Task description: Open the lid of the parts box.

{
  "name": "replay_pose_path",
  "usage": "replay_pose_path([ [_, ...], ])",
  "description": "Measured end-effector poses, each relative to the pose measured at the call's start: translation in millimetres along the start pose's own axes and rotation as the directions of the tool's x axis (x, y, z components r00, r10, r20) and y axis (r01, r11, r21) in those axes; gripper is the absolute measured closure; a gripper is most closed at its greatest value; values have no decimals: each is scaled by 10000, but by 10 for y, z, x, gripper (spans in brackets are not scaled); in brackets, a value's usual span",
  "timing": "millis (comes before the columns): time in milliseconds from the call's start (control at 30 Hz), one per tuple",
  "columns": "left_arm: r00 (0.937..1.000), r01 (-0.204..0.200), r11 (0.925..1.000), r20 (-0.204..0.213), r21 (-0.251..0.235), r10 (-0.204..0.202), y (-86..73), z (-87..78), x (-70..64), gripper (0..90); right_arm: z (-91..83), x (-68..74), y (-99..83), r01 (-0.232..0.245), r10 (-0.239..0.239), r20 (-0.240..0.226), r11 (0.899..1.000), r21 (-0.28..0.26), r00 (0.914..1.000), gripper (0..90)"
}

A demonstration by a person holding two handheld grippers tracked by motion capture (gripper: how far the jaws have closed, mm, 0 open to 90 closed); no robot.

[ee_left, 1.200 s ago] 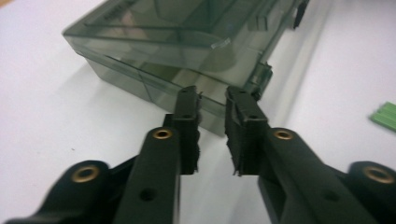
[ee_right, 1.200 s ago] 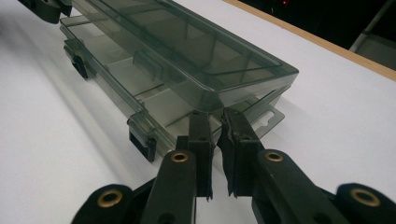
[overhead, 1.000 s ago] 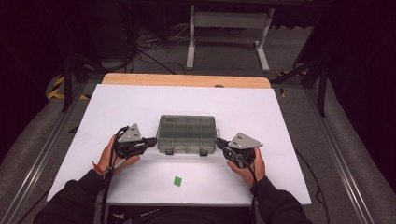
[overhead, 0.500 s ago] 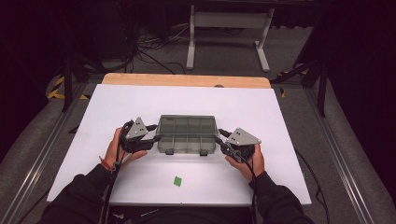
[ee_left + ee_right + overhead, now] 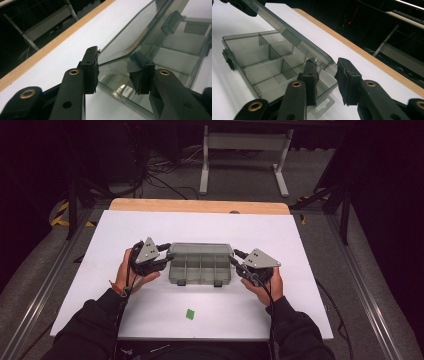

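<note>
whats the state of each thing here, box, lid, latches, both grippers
compartment box: open, compartments look empty
lid: raised partway, tilted
front latches: undone
left gripper: jaws around the lid's corner, grip unclear
right gripper: jaws apart, astride the lid's edge
green scrap: flat on the table

Organizer box (image 5: 200,265) between grippers, on table (image 5: 300,245)

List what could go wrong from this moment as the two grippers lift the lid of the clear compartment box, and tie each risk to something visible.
1. The left gripper holds the lid only by its corner edge, so the smooth plastic might slip out and drop shut.
2. The right gripper has its jaws apart around the lid's other end, so that side seems unsupported and the lid could twist.
3. The light box may slide on the table.
</note>
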State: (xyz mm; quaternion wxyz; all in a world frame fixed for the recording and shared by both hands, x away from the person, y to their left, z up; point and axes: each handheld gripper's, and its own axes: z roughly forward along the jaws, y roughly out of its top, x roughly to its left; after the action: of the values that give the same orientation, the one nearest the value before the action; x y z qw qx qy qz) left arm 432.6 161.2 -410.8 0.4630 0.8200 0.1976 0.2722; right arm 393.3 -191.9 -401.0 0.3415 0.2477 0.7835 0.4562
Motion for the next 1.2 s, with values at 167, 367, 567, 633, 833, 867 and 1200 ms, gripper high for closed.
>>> replay_pose_path([
  [167,10000,67,9999,44,-124,-67,43,15,41,649,32,-50,51,-394,394,-69,9992,24,9992,723],
  [367,9997,249,9992,70,-310,-247,91,57,161,675,94,-167,151,-845,844,-132,9964,-72,9963,735],
  [567,9988,484,9974,89,-525,-480,120,123,236,679,167,-268,215,-1039,1037,-128,9945,-135,9945,743],
  [633,9983,586,9967,58,-568,-584,123,144,256,677,191,-298,227,-1180,1177,-159,9928,-181,9929,746],
  [833,9958,911,9945,-47,-521,-914,115,242,299,668,299,-361,217,-1548,1547,-47,9876,-259,9879,748],
  [867,9955,934,9944,-137,-485,-942,110,267,307,667,315,-369,209,-1616,1616,-32,9865,-273,9868,748],
  [1200,9848,1651,9856,-479,-368,-1667,40,436,353,666,533,-475,34,-3196,3199,-54,9457,-596,9474,764],
])
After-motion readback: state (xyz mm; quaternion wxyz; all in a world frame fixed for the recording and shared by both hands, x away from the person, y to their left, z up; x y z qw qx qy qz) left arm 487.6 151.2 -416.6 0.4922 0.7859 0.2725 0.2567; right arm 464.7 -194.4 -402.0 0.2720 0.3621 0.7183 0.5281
